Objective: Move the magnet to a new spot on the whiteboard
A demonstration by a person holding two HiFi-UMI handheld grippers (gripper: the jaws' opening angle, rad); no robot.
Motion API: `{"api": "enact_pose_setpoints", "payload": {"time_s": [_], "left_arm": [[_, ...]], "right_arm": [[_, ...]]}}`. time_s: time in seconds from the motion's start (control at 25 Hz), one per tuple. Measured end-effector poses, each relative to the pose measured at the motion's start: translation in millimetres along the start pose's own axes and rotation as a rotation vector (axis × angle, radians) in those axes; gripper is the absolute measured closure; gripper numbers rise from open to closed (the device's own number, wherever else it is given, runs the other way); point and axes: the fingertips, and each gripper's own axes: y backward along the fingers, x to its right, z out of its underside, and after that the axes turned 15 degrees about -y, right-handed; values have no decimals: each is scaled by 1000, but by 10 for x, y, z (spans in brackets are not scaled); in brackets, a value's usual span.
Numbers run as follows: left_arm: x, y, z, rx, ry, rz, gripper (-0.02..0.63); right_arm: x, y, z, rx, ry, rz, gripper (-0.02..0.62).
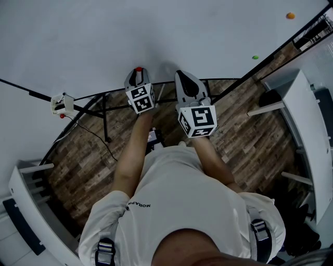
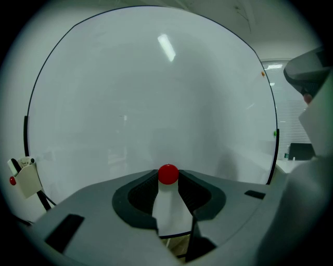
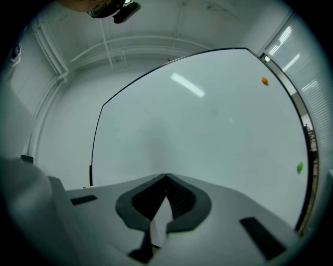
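Left tongs [image 2: 168, 180] pinch red magnet [image 2: 168, 174] at tips, lower centre of frame, close before whiteboard [image 2: 156, 93]. Right tongs [image 3: 166, 177] pressed together, empty. Orange magnet [image 1: 290, 15] and green magnet [image 1: 255, 57] on whiteboard, upper right.

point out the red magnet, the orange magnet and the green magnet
red magnet [image 2: 168, 174], left gripper view, middle of its round red top
orange magnet [image 3: 265, 81], right gripper view, centre of the orange dot
green magnet [image 3: 299, 167], right gripper view, centre of the green dot
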Motion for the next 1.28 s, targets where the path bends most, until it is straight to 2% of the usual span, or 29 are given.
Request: {"api": "enact_pose_setpoints", "payload": {"time_s": [1.28], "left_arm": [[45,-42,6,2,-18,20,485]], "right_arm": [[-16,-26,15,-4,-7,-10,583]]}}
